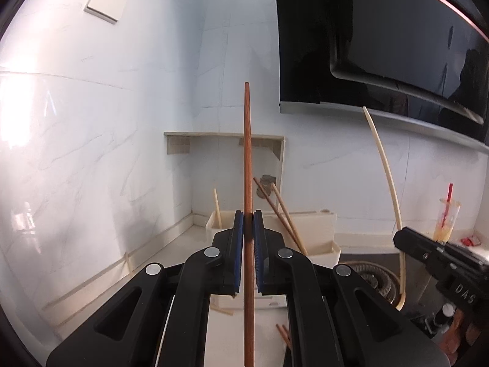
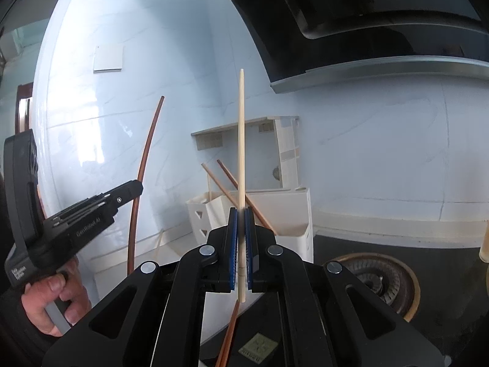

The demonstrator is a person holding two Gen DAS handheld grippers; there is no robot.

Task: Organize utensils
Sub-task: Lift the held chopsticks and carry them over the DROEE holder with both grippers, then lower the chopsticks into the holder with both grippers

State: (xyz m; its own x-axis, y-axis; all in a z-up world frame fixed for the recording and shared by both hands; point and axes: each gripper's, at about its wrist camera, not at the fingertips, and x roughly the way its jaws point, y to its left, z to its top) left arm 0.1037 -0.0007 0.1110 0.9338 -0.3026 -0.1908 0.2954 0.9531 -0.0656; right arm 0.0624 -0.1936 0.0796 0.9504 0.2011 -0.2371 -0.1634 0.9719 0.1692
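Both claws are clamped: left claw [image 1: 248, 229] on a brown chopstick [image 1: 247, 153], right claw [image 2: 241, 229] on a pale chopstick [image 2: 241, 140]; next, probably, lowering each into the white holder [image 1: 318, 229] by the surface's back edge.

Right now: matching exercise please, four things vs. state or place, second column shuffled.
1. left gripper
2. right gripper
3. white utensil holder
4. drink cup

A. holds a red straw
B. shut on the pale chopstick
C. has brown chopsticks leaning in it
D. shut on the brown chopstick

Pairs: 1-D, 2-B, 3-C, 4-A
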